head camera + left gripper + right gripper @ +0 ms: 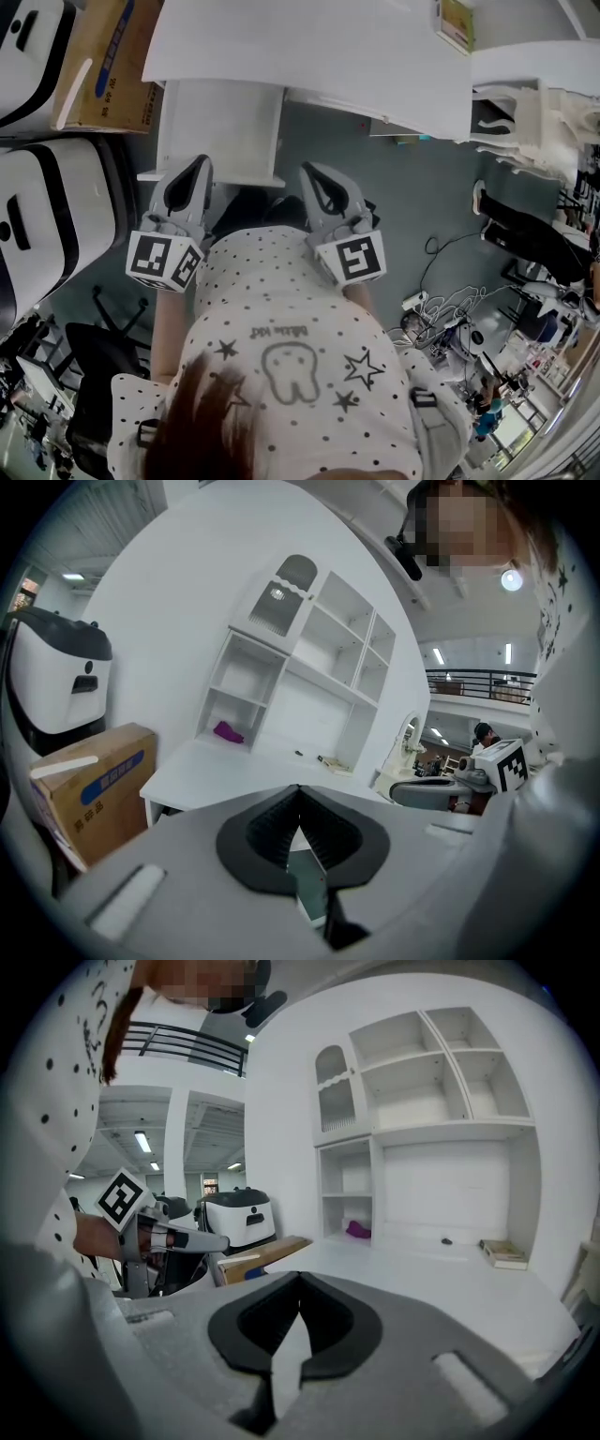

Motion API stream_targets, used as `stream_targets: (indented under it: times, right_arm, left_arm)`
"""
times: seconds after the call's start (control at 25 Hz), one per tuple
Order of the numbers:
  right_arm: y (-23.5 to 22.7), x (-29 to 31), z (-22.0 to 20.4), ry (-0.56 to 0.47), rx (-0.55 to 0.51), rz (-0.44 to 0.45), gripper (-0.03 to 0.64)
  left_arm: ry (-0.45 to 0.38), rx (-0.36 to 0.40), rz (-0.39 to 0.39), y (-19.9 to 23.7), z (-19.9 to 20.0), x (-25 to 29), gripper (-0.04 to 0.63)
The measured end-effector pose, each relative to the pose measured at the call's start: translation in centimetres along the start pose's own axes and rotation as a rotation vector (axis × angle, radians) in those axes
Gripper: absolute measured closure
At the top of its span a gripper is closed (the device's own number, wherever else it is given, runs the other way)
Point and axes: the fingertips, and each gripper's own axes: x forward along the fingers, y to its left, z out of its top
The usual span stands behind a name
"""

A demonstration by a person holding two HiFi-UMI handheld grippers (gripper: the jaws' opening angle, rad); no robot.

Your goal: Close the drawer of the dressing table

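Nearest the head cam: hair (202,422) and a dotted shirt (281,300) w/ a tooth and stars drawn on it. Just past that the two tools sit side by side, marker cubes toward the person, tips aimed at the table (309,56).

L tool (199,164): jaws closed tip to tip, nothing btw them. R tool (311,173): same, jaws together, empty.

Drawer (220,131) is open. It sticks out from under the table's front edge, at the left part, toward the person. In head view the L tool's tip overlaps the drawer's front lip. Contact can't be told, as the L tool's own view hides the drawer under the tool body. R tool is just right of the drawer, over the floor (394,216).

On the white table top: a book (506,1253) at the right, by the back, and a small dark item (446,1239) near it. A shelf unit (309,667) stands along the table's rear. A purple thing (228,731) lies in its lower left compartment.

Left of the table: a cardboard box (108,66), then black & white machines (37,216). At right, cables (450,305) lie on the floor.
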Motion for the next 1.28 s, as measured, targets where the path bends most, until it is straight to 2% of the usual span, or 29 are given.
stream_targets:
  times: [0.12,0.36,0.56,0.88,1.28]
  right_arm:
    - [-0.6,-0.1,0.5,-0.002,0.012,-0.022,0.614]
    - [-0.4,0.3,1.6,0.012,0.024,-0.011,0.614]
    - [0.0,0.9,1.5,0.024,0.014,0.013,0.614]
    - [1.3,1.5,1.8,0.019,-0.05,0.081,0.614]
    - [1.6,1.4,1.5,0.031,-0.094,0.081,0.614]
  left_arm:
    - [0.009,-0.008,-0.002,0.0,0.1,0.3,0.598]
    - [0.022,-0.022,-0.006,-0.1,-0.2,0.5,0.598]
    - [0.031,-0.021,0.005,0.1,-0.9,0.2,0.598]
    - [0.015,0.021,0.045,0.4,-0.4,-0.5,0.598]
    - [0.043,0.08,-0.024,-1.5,-0.4,0.1,0.598]
